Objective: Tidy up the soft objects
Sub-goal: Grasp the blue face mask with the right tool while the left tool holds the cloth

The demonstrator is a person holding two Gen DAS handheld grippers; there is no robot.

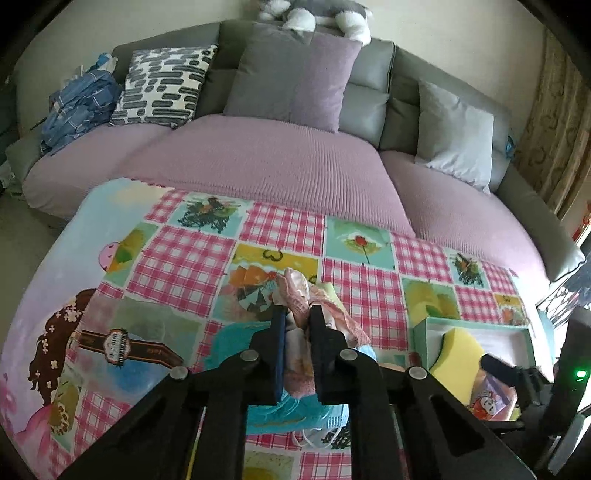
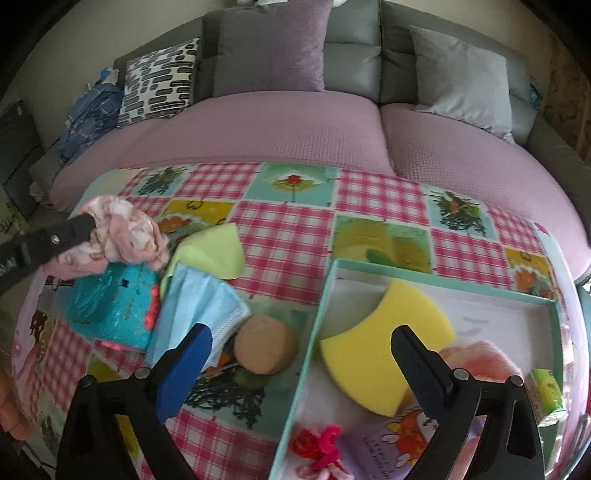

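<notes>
Left tongs [image 1: 297,321] are clamped on a pink patterned cloth [image 1: 295,291], bunched up between the fingers and lifted just above the table [image 1: 177,258]. In the right wrist view the same cloth [image 2: 122,229] hangs off the left tongs' tip [image 2: 86,223] at the left side of the table, above the teal plush item [image 2: 110,306].

Right tongs [image 2: 301,345] are spread wide with nothing between them, hovering over the near edge of the mint-rimmed tray [image 2: 325,295]. One finger sits over the table side, the other over the tray interior.

In the tray: yellow foam sponge [image 2: 388,332], a pink fluffy item [image 2: 480,358] beside it, a small green-yellow packet [image 2: 546,391] at the right wall, a lilac cartoon-print pouch [image 2: 384,439] and a red-pink fuzzy piece [image 2: 317,443] at the near end.

Still loose on the table, left of the tray: light blue face mask [image 2: 195,299] lying against the teal plush item, a pale green cloth [image 2: 214,251] behind the mask, and a round tan puff [image 2: 266,345] just beside the tray wall. Table is covered with a pink checked patchwork tablecloth [image 2: 288,229].

Behind the table: sofa [image 1: 258,155] with a lilac cover, a grey cushion [image 1: 295,77], a black-and-white patterned cushion [image 1: 166,81], a light grey cushion [image 1: 454,133], and a pile of blue fabric [image 1: 77,107] at the left end. A grey-white plush toy [image 1: 314,14] sits on top of the sofa back.
</notes>
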